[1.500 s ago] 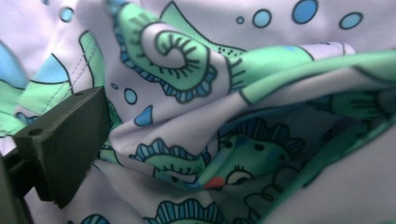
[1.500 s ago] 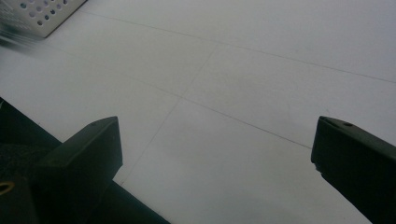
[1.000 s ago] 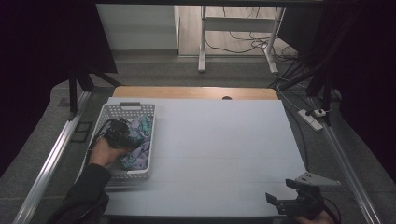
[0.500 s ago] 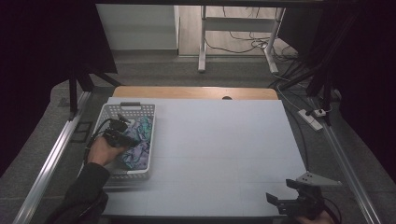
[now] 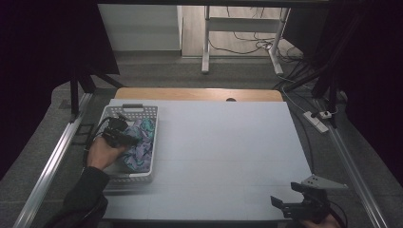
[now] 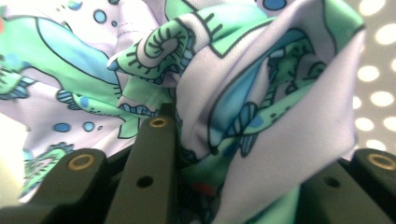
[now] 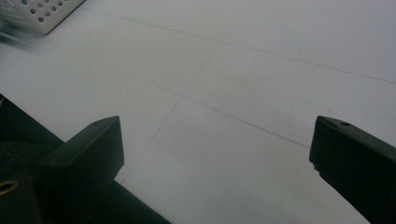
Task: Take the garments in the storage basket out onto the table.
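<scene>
White perforated basket [image 5: 135, 111] at left edge of table [image 5: 228, 147], near person's side. Inside: crumpled printed cloth [image 5: 140, 142], lilac with green and blue pattern, bunched toward basket's right wall. Left gripper [image 5: 124, 137] down in basket; jaws have just been closing, now clamped on fold of cloth [image 6: 261, 140]. Right gripper [image 5: 304, 205] at table's near right corner, jaws spread wide, nothing between them, bare tabletop [image 7: 261, 84] ahead.

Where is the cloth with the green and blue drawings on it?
In the high view, the crumpled lilac printed cloth lies in the white perforated plastic basket at the table's left, pinched by the left gripper.
</scene>
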Demonstrator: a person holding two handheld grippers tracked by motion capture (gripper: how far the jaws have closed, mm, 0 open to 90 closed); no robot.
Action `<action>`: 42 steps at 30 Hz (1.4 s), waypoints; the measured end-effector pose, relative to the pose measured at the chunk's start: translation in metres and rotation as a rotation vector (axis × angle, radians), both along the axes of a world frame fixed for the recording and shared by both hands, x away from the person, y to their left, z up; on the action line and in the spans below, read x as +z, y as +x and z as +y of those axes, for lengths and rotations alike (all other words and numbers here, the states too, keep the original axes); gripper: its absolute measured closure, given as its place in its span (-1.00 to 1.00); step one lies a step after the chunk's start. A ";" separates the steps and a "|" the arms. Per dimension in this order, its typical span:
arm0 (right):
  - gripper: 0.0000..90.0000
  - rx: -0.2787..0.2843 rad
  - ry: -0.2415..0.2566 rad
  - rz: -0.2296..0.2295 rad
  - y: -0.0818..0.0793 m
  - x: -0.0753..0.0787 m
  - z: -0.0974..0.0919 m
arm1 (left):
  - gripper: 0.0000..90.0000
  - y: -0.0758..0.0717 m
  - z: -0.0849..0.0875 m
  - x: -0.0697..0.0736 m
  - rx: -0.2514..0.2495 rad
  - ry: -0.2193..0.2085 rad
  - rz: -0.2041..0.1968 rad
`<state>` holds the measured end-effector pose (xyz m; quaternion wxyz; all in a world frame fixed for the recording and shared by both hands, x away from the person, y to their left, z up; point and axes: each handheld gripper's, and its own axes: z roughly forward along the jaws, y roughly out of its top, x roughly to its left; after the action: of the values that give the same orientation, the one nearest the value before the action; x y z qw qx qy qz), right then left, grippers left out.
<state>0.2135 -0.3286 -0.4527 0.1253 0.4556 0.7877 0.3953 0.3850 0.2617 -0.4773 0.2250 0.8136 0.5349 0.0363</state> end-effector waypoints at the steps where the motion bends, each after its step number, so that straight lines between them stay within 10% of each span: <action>1: -0.94 0.000 0.000 0.000 0.000 0.000 0.000 | 0.62 0.000 0.000 0.000 0.000 0.000 0.000; 42: -0.92 -0.005 0.014 -0.005 0.000 0.000 -0.002 | 0.62 -0.018 0.011 0.125 0.002 -0.134 -0.304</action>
<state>0.2132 -0.3303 -0.4523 0.1248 0.4575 0.7834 0.4017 0.3665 0.2731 -0.3523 0.3570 0.7813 0.4968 0.1234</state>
